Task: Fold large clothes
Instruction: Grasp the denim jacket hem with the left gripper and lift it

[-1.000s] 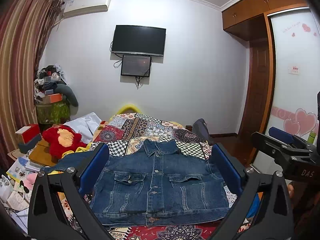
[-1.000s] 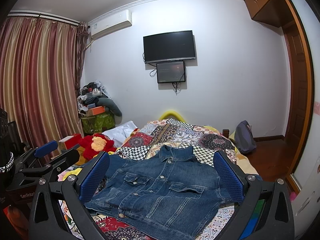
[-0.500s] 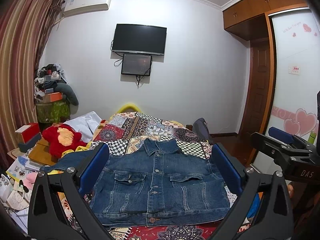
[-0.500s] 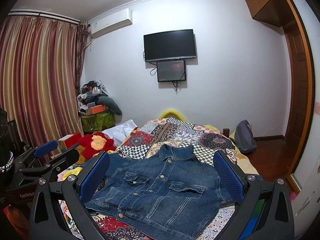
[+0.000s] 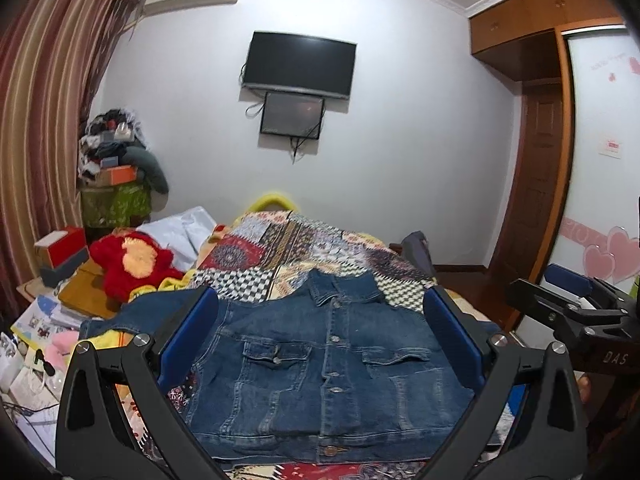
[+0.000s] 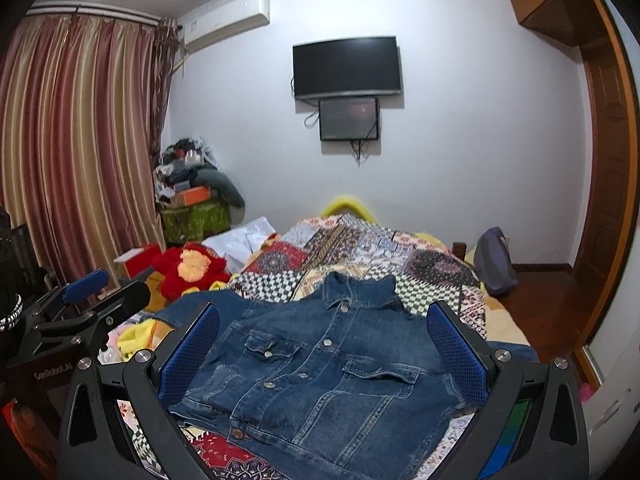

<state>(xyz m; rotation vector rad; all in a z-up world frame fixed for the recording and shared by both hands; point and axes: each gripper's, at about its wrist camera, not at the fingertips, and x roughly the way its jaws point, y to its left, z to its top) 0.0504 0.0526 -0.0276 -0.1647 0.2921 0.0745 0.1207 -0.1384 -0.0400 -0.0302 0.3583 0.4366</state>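
The left tool (image 5: 320,344) is spread wide, and its two blue pads (image 5: 188,336) stand apart with nothing between them. It hangs above the near end of the bed and touches no cloth. The right tool (image 6: 322,354) is spread wide in the same way, also empty, and it hangs over the same end of the bed, a little to the right. Each tool shows in the other view: the right one at the right edge of the left camera, the left one at the left edge of the right camera.

Between and beyond the fingers lies the denim jacket (image 5: 328,364). It is spread flat on the patchwork bedcover (image 5: 296,244), front side up, buttoned, with the collar pointing toward the far wall and the hem toward the tools. One sleeve (image 5: 132,316) stretches out to the left, over a yellow cloth at the edge of the bed. In the right view, the jacket (image 6: 320,380) lies slightly turned.

To the left of the bed is a red and yellow plush toy (image 5: 132,264), with a white bag (image 5: 188,228) behind it. On the far wall hangs a dark television (image 5: 300,64) with a smaller screen (image 5: 292,112) just below. Striped curtains (image 6: 76,140) cover the left side, and a wooden door (image 5: 536,184) is on the right.
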